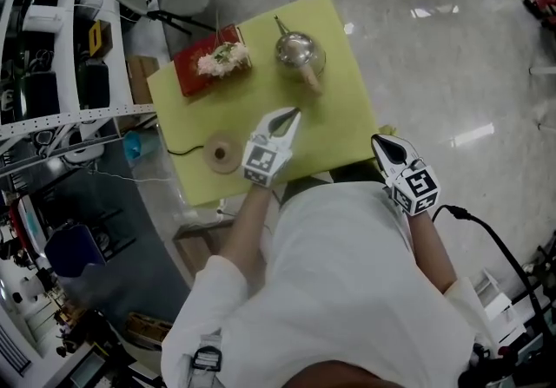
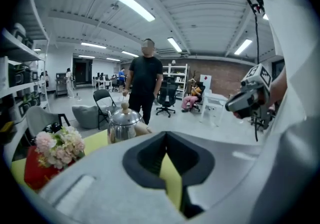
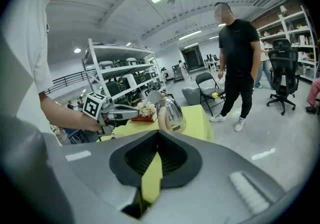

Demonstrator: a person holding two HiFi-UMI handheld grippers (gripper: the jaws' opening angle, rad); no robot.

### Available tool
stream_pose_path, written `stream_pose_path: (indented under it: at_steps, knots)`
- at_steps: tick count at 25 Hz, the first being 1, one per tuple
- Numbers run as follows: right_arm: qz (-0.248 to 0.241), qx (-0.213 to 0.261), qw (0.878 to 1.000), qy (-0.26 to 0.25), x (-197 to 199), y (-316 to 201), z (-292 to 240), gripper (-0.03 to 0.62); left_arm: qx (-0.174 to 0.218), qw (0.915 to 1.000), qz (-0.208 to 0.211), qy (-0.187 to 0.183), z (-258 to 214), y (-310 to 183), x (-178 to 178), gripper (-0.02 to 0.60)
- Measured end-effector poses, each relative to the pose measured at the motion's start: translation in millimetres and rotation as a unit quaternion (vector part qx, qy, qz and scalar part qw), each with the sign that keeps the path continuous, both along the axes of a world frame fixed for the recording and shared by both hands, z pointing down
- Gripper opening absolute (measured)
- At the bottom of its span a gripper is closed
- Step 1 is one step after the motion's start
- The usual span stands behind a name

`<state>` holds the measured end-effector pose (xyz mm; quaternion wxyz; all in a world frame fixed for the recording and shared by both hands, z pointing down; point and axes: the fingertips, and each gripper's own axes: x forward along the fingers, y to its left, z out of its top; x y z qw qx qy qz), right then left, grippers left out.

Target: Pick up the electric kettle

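Metal shelves (image 1: 52, 30) are standing along the far left, beside the yellow table (image 1: 334, 117). On the table's far left corner a red box (image 1: 195, 78) is sitting with a bunch of pale flowers (image 1: 223, 58) lying on top of it. Nearer the person, by the table's left edge, a round base (image 1: 223, 153) is resting flat with its black cord (image 1: 181, 152) trailing off that edge.

The left gripper (image 1: 294, 115) is hovering above the middle of the near half of the table, pointing toward the far side. Its fingers are pressing together at the tips and are holding nothing.

The electric kettle (image 1: 300, 52) is standing upright on the far half of the table, just right of the flowers and well ahead of the left gripper. Its handle is pointing back toward the person, and nothing is touching it.

The right gripper (image 1: 380, 141) is hanging off the table's near right corner. Its fingers are also meeting at the tips and gripping nothing.

Beyond the table, a person in black (image 3: 237, 62) is standing on the floor.
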<state>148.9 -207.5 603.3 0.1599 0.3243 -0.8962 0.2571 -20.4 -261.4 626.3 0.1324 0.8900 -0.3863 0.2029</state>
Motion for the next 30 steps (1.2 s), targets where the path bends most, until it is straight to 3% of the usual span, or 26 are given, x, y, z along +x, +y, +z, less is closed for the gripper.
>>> stream_pose_path:
  at_steps: [3,5,8,17,30]
  knots:
    - [-0.016,0.001,1.0,-0.001,-0.8,-4.3,2.3,0.005,-0.041,0.9987,-0.03,-0.005,-2.1,6.2,-5.9,0.002]
    - [-0.028,0.001,1.0,0.0,-2.6,-4.4,2.1,0.005,-0.051,0.9972,-0.052,0.016,-13.3,8.9,-7.4,0.002]
    - [-0.042,0.006,0.999,0.002,-7.3,-1.8,-0.4,0.005,-0.036,0.9962,-0.071,0.035,-34.7,14.5,-9.6,0.002]
    - [-0.071,0.027,0.997,0.0,-47.0,9.9,-12.5,0.005,0.005,0.9943,-0.098,0.042,-69.0,53.6,-37.7,0.0]
    - [-0.099,0.072,0.992,0.009,-100.1,92.0,-49.0,0.005,0.029,0.9873,-0.13,0.086,-103.9,173.5,-80.0,0.0]
